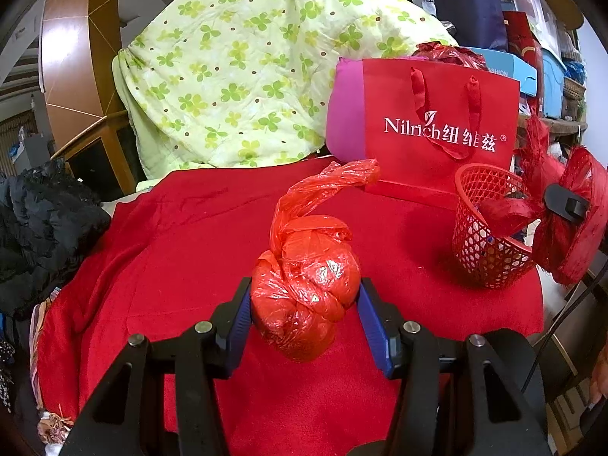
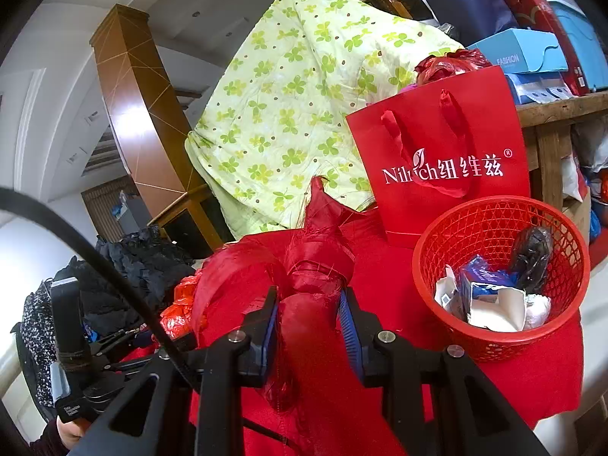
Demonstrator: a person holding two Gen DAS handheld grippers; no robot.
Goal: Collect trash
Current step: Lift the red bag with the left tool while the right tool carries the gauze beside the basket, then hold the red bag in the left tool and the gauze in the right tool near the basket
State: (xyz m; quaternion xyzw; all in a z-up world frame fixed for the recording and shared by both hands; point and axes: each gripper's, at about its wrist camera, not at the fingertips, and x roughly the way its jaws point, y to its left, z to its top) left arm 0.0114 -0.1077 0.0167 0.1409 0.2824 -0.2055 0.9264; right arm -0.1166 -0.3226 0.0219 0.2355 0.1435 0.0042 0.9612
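1. The left hand-held gripper (image 1: 304, 300) clamps a knotted red plastic bag (image 1: 304, 288) between its blue pads (image 1: 374, 323), the bundle raised just above a tabletop draped in red cloth (image 1: 190, 266); the bag's twisted tail curls up and away toward the back.
2. The right hand-held gripper (image 2: 309, 311) is closed narrowly on a crumpled piece of shiny red fabric (image 2: 307, 288), its frayed threads trailing down past the fingers.
3. A red mesh wastebasket (image 2: 494, 228) stands on the red cloth to the right of both grippers, holding crumpled white paper (image 2: 494, 311), a blue wrapper (image 2: 478, 271) and a dark plastic wrapper (image 2: 530, 254).
4. In the left wrist view the red fabric hangs at the basket's rim, pinched by the other gripper's black finger (image 1: 566, 203).
5. Behind the basket stands a red paper gift bag (image 1: 437, 114) printed "Nilrich", with ribbon handles and red plastic poking from its top.
6. A green clover-print quilt (image 1: 247, 68) is heaped behind the tabletop; dark clothing (image 1: 45, 228) lies piled at the left edge.
7. Blue boxes (image 2: 524, 53) sit stacked on a wooden shelf at the right.
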